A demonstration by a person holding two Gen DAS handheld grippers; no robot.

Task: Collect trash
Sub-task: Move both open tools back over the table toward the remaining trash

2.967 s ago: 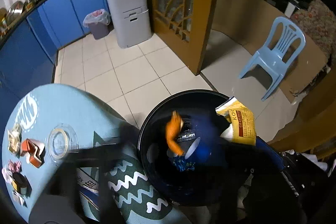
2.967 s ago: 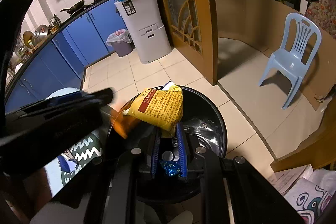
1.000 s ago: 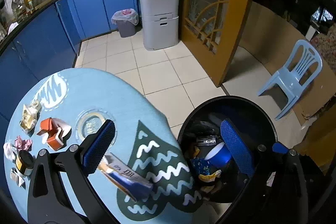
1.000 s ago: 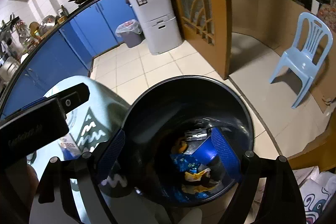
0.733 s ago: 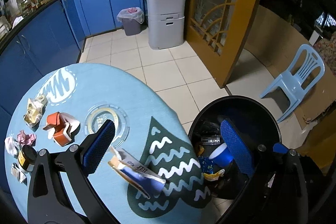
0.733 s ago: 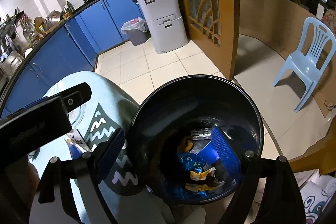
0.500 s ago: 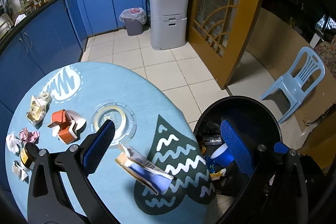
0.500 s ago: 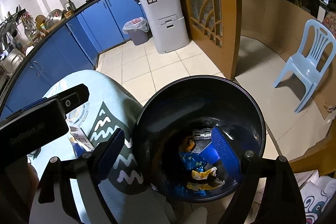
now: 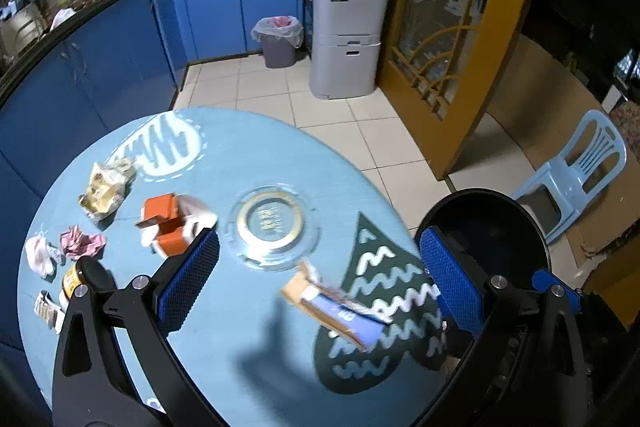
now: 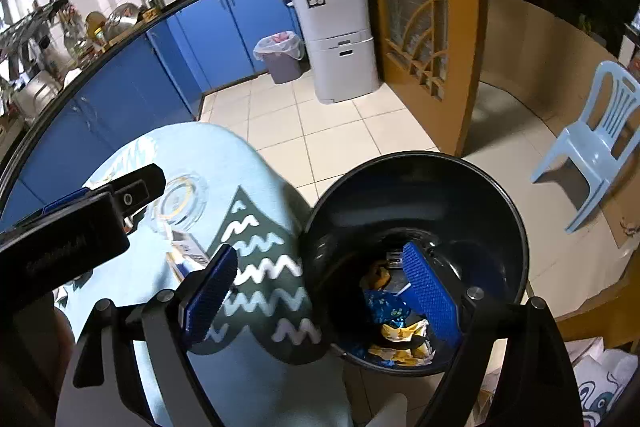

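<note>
Fingers [image 9: 188, 281] apart (both pairs), above a flattened blue-and-tan carton [image 9: 340, 309] on table [image 9: 248, 155].

Hand-held gripper [image 9: 316, 283]: black frame, blue textured pads [image 9: 188, 281], silver screws.

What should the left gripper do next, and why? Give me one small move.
Probably lower the left gripper onto the flattened blue and tan wrapper and close on it. Its jaws stand open and empty, the wrapper lies on the table between them, nearest the black bin, which already holds trash. The right gripper is open and empty too.
</note>
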